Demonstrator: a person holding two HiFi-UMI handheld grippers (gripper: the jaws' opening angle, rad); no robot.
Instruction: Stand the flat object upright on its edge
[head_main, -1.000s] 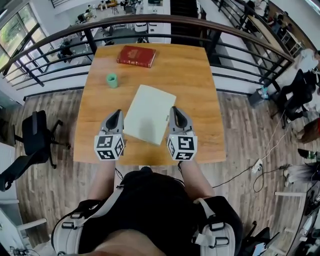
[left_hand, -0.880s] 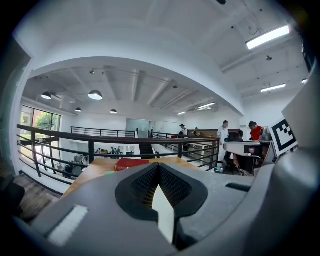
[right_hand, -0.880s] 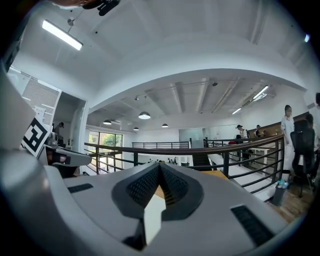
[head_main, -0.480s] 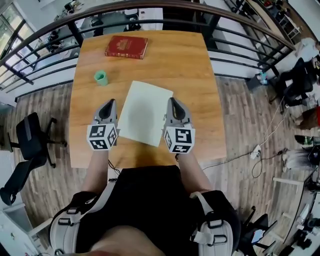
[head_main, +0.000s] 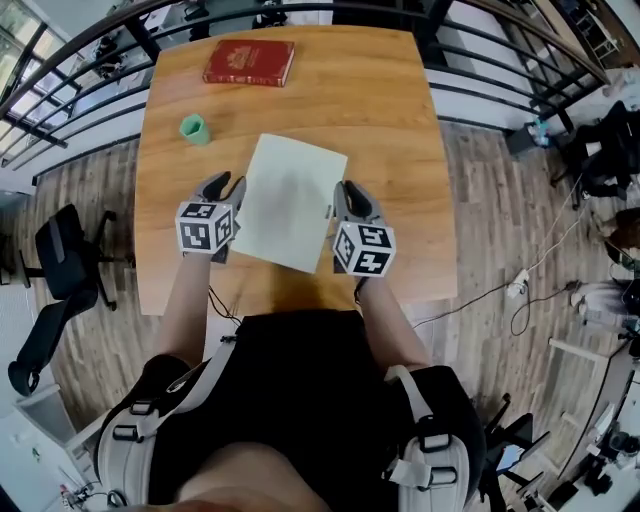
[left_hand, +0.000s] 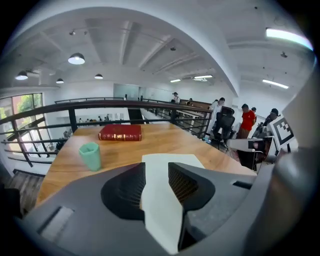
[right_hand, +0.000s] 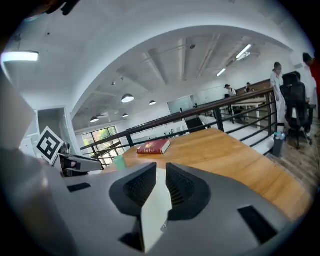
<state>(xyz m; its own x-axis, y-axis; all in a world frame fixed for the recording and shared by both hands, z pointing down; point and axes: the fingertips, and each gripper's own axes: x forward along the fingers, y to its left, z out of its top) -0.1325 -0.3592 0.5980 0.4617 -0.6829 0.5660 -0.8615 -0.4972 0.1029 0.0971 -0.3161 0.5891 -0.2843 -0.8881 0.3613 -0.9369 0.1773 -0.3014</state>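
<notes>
Now both have just been opening — left tongs (left_hand: 156, 171) wide, right tongs (right_hand: 160, 172) barely — flanking the pale book (head_main: 290, 200), ungripped.

You have a wooden bench (head_main: 390, 120) by a black railing (left_hand: 73, 120), plank floor (head_main: 500, 230), and round ceiling lamps (left_hand: 76, 59).

Wooden table (head_main: 400, 150), red book (head_main: 248, 62) near far edge, green cup (head_main: 194, 128), pale flat notebook (head_main: 290, 200) lying nearer

The notebook (head_main: 291, 202) lies flat in the middle of the tabletop (head_main: 395, 120), between the left gripper (head_main: 226, 184) and the right gripper (head_main: 347, 188). A cup (head_main: 193, 128) stands beyond it to the left. A book (head_main: 249, 62) lies farther back, near the far edge.
</notes>
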